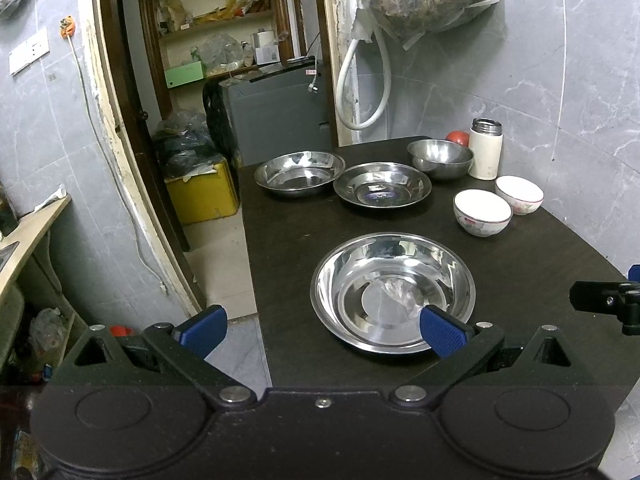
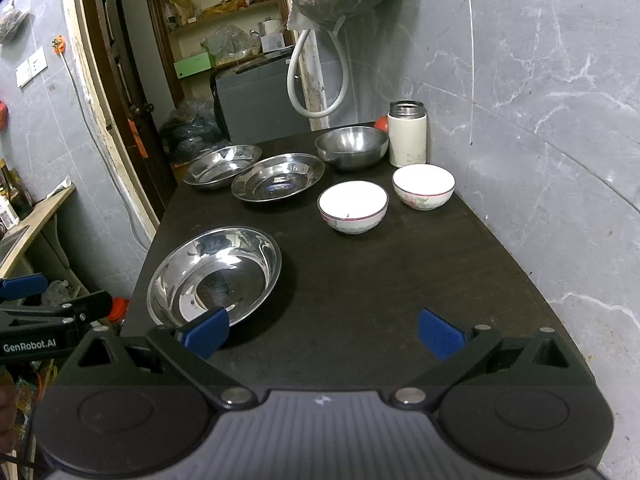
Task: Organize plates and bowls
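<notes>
Our left gripper (image 1: 322,330) stands wide open and empty at the near edge of the bench (image 1: 540,252), its right pad over the rim of the nearest steel plate (image 1: 393,292). Our right gripper (image 2: 324,332) is equally spread, holding nothing. Farther back sit two more steel plates (image 1: 299,173) (image 1: 382,189), a steel bowl (image 1: 440,159) and two white bowls (image 1: 482,214) (image 1: 519,194). Nothing looks stacked yet; we judge the first pickup is next, calling for a pinch on the near plate's rim.

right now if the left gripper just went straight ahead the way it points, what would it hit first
Probably the nearest steel plate: the open left gripper points past the table's left edge, its right finger already over that plate's near rim. Height above it is unclear.
</notes>
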Action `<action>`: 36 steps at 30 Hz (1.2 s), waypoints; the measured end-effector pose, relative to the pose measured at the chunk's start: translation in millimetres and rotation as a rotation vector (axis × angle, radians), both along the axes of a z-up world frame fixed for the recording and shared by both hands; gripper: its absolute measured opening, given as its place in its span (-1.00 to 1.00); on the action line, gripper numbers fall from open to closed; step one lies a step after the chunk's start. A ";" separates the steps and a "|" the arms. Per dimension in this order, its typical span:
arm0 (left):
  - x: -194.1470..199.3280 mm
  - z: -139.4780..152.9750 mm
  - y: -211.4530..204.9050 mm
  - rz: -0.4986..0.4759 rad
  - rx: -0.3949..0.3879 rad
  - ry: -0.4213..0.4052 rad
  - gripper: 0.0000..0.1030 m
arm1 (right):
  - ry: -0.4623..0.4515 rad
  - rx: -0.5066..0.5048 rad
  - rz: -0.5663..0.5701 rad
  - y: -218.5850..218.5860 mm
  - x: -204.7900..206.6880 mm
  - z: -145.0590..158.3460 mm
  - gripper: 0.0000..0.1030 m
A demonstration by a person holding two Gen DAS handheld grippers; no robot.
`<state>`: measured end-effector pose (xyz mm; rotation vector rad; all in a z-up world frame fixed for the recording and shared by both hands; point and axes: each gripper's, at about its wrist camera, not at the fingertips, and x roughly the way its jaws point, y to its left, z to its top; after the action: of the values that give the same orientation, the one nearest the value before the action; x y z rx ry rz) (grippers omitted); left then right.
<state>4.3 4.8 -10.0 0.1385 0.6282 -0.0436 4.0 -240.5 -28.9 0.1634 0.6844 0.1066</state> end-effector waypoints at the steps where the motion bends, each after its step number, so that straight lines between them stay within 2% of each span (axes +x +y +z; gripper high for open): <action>1: 0.7 -1.7 -0.4 0.000 0.000 0.000 0.99 | 0.000 0.000 0.000 0.0 0.0 -0.2 1.00; 21: 8.0 -12.7 -4.0 0.004 -0.002 0.016 0.99 | 0.013 -0.003 0.002 -2.6 5.8 -2.4 1.00; 28: 17.6 -13.0 -2.2 -0.002 -0.050 0.081 0.99 | 0.026 0.005 0.009 -3.8 13.2 -3.7 1.00; 36: 21.1 -6.3 -2.7 0.011 -0.036 0.142 0.98 | 0.029 0.025 0.036 -6.5 24.7 -6.1 1.00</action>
<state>25.4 2.1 -16.3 0.0979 0.7696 -0.0543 28.7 -247.0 -35.1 0.1769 0.7156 0.1480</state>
